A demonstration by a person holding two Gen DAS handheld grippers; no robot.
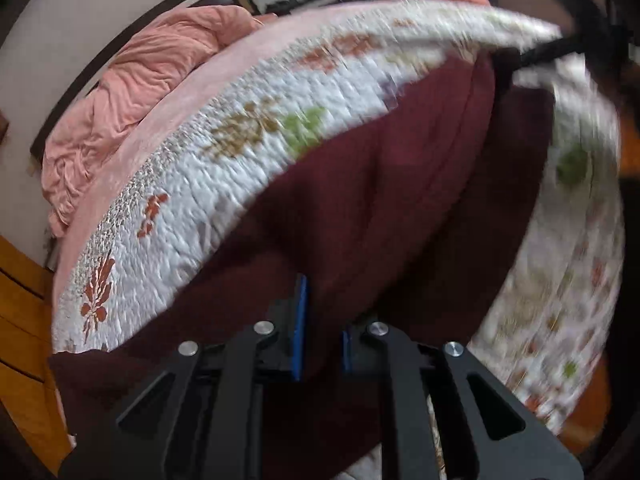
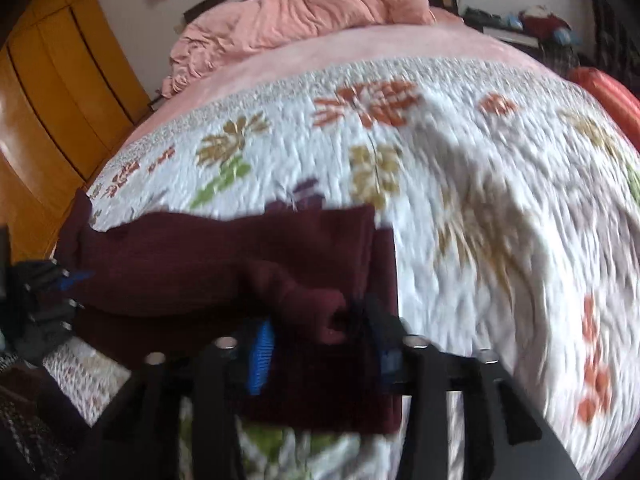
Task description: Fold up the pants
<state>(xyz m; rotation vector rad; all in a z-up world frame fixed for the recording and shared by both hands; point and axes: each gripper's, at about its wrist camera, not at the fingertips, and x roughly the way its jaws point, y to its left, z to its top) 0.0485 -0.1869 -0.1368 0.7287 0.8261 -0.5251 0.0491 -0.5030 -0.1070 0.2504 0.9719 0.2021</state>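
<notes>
Dark maroon pants (image 1: 380,208) hang stretched between my two grippers above a floral quilt. In the left wrist view my left gripper (image 1: 322,336) is shut on the pants' edge, its blue pads pinching the cloth. In the right wrist view my right gripper (image 2: 326,344) is shut on a bunched fold of the pants (image 2: 224,264). The left gripper (image 2: 60,280) shows at the far left of that view, holding the other end. The right gripper (image 1: 560,48) shows dimly at the top right of the left wrist view. Both views are blurred by motion.
The white floral quilt (image 2: 460,184) covers the bed, with a pink sheet and a crumpled pink duvet (image 2: 312,12) at the head. An orange wooden wardrobe (image 2: 52,92) stands left of the bed. An orange-red cushion (image 2: 608,96) lies at the right edge.
</notes>
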